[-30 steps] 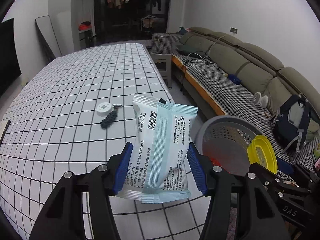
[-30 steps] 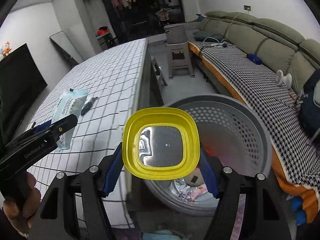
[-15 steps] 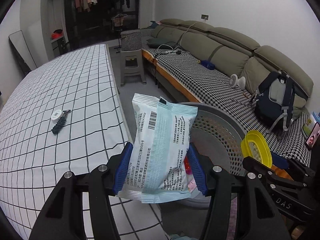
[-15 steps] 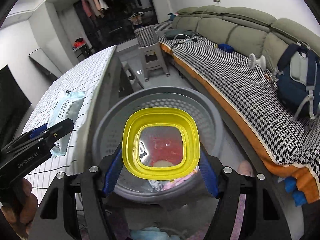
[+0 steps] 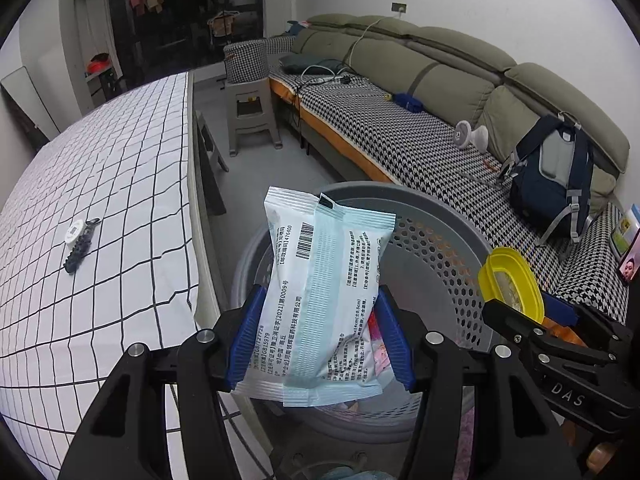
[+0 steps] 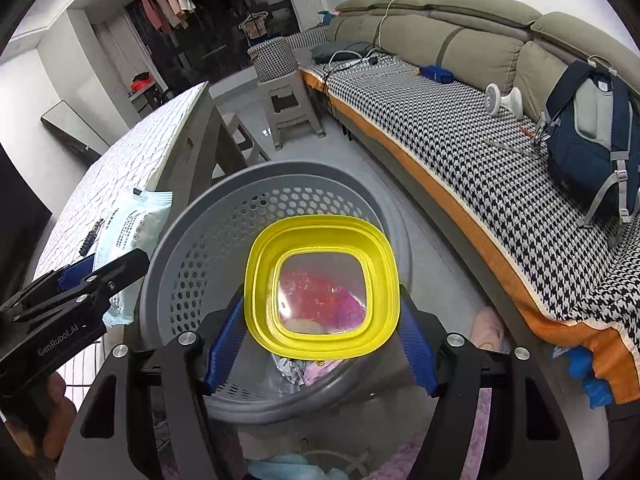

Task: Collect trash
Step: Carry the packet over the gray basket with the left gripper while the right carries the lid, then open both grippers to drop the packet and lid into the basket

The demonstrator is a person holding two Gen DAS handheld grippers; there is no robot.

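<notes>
Above the grey perforated basket, which holds crumpled wrappers, the right tongs clasp a yellow-rimmed clear lid; just beside them, the left tongs grip a pale blue packet.

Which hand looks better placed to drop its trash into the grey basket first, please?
Probably the right. Its tongs hold the yellow container squarely over the basket opening, while the left tongs hold the wipes packet nearer the table-side rim.
</notes>
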